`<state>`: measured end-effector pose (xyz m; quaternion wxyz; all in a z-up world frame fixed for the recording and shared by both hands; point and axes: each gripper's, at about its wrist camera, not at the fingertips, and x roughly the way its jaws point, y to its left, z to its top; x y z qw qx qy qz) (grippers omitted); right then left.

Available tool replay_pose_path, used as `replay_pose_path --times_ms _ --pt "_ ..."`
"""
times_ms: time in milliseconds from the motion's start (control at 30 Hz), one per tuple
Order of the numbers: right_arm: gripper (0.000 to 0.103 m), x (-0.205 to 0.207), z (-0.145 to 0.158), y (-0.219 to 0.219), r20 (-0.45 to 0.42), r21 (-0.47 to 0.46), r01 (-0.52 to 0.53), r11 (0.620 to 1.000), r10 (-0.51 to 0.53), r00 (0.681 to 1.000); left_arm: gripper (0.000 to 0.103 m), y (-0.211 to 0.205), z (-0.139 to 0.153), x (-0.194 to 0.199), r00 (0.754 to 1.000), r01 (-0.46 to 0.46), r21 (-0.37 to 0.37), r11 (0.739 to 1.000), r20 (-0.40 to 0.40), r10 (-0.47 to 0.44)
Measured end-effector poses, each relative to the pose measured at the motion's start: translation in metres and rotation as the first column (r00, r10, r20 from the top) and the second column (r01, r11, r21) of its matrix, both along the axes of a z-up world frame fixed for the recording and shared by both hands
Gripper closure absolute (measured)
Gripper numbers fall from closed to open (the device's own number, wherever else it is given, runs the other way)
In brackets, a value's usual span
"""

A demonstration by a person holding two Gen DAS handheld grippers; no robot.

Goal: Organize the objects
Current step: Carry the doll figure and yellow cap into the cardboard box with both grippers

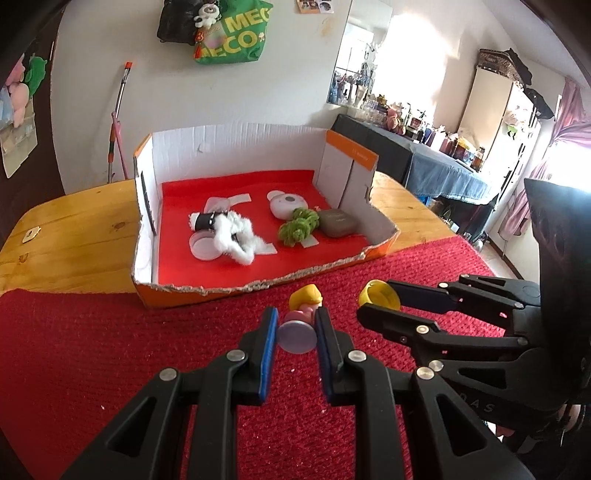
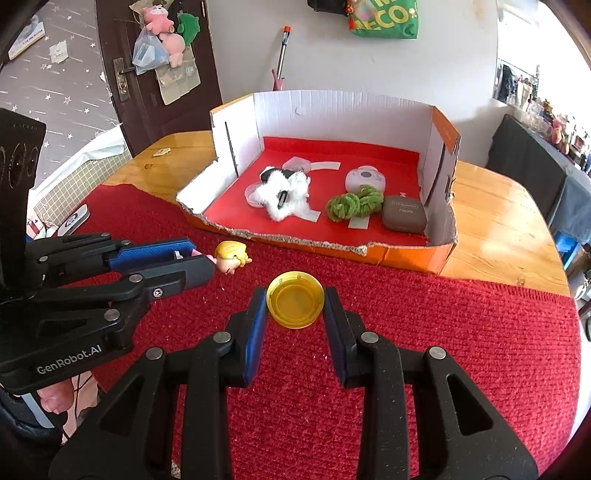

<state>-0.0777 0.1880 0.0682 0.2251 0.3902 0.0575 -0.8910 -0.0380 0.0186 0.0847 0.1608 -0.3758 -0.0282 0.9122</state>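
Yellow ribbed plastic lid [image 2: 295, 299] pinched by right gripper [image 2: 295, 303]; left gripper [image 1: 295, 326] pinches one glossy figurine [image 1: 301, 317].

White wall [image 1: 288, 92] at 12 o'clock, green bag [image 1: 236, 33] hung on it. Dark door [image 2: 155, 74] at 10. Bright window [image 1: 413, 55] at 2. Wooden table [image 1: 74, 229], red cloth [image 1: 110, 350].

Both wrist fisheyes look steeply down along their own fingers, close above the red mat [image 1: 110, 350]. Each faces the cardboard box [image 1: 236, 144] at upper centre. The views share box, mat and wooden table [image 2: 498, 221].
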Motion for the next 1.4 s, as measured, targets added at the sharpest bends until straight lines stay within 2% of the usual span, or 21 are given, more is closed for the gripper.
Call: replay_pose_path --times_ms 667,1133,1400 --pt "0.074 -0.033 0.022 0.002 -0.004 -0.028 0.006 1.0 -0.006 1.0 0.082 -0.003 0.019 -0.034 1.0 -0.007 0.007 1.0 -0.022 0.007" --pt "0.074 -0.072 0.016 0.001 0.08 -0.032 -0.004 0.999 0.007 0.997 0.082 -0.008 0.013 -0.065 1.0 -0.016 0.0 1.0 0.007 0.016" --pt "0.074 -0.096 0.004 0.001 0.145 -0.019 0.004 1.0 -0.001 0.989 0.082 -0.013 0.0 -0.081 0.998 -0.018 -0.008 1.0 0.061 0.019"
